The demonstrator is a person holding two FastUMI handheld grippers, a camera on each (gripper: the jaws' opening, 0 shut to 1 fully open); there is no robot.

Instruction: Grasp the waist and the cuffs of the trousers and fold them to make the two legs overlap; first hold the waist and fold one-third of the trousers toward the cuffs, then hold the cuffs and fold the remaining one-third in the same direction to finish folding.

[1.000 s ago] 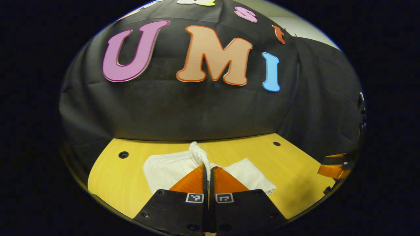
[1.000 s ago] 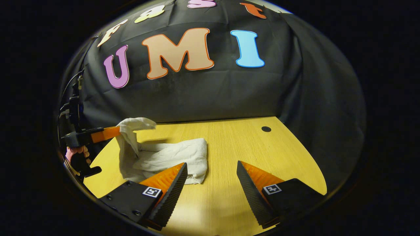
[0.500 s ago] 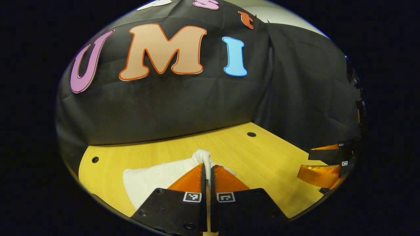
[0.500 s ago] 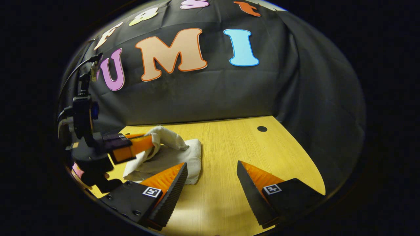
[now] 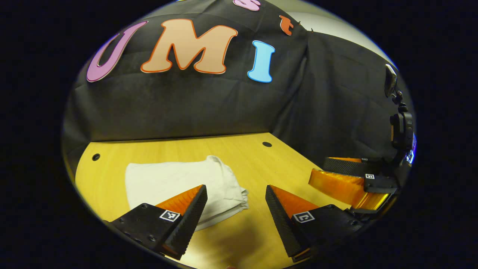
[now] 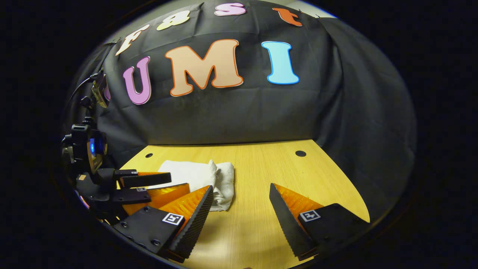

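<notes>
With its fingers spread wide and nothing between them, the left gripper [image 5: 236,194] hovers low over the surface [image 5: 261,164], its left finger overlapping the near edge of the trousers [image 5: 179,179] in the left gripper view. Those trousers lie as a pale, folded bundle flat on the yellow wooden surface, with the layered fold edges facing toward the right of that view. Off to the right and apart from the cloth is the right gripper [image 5: 347,175], seen from the side. Seen from the right gripper view, the right gripper [image 6: 241,203] also has its fingers wide apart and empty above bare wood, and the trousers [image 6: 201,177] rest just beyond its left finger. Beside the cloth at the left sits the left gripper [image 6: 164,185], its fingers parted.
</notes>
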